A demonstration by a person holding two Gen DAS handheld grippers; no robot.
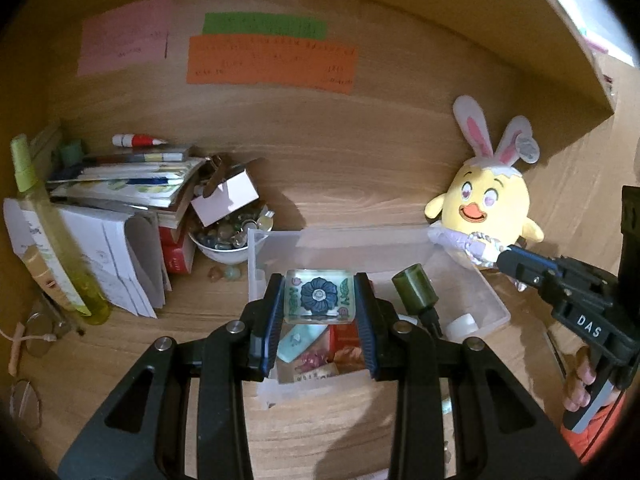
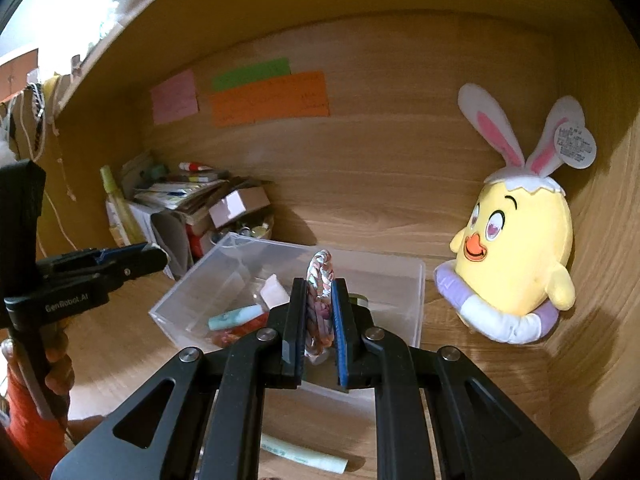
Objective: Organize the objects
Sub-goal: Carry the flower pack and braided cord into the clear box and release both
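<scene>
The left hand-held gripper (image 1: 320, 300) pinches a clear square block with a blue flower design (image 1: 319, 295) between its two blue-padded fingers (image 1: 276, 312). The block is held above the clear rectangular plastic box (image 1: 494, 300), which stands on the wooden counter (image 1: 192, 320).

The right hand-held gripper (image 2: 320, 300) is pressed almost together on a braided cord ring in pink, white and pale blue (image 2: 319, 280). The ring stands on edge between the pads, its upper arc rising above the fingertips. It is held over the near side of the same box.

Inside the box lie a pale turquoise tube-shaped item (image 2: 236, 316), a dark green cylindrical bottle (image 1: 414, 290), a small white cap-like item (image 1: 464, 324) and several reddish packets (image 1: 346, 338) that are too cluttered to identify.

A yellow plush chick with white-and-pink rabbit ears (image 2: 516, 248) leans against the back wall to the right of the box. To the left of the box a white bowl of small stones and trinkets (image 1: 228, 244) stands beside a stack of books and papers (image 1: 132, 184). A tall yellow-green spray bottle (image 1: 52, 232) leans at the far left.

Pink (image 1: 124, 40), green (image 1: 264, 24) and orange (image 1: 272, 64) paper notes are fixed to the back wall.

A person's fingers (image 1: 582, 384) grip the handle of the right device, with an orange sleeve (image 2: 28, 424) visible on the arm that bears the left one.
</scene>
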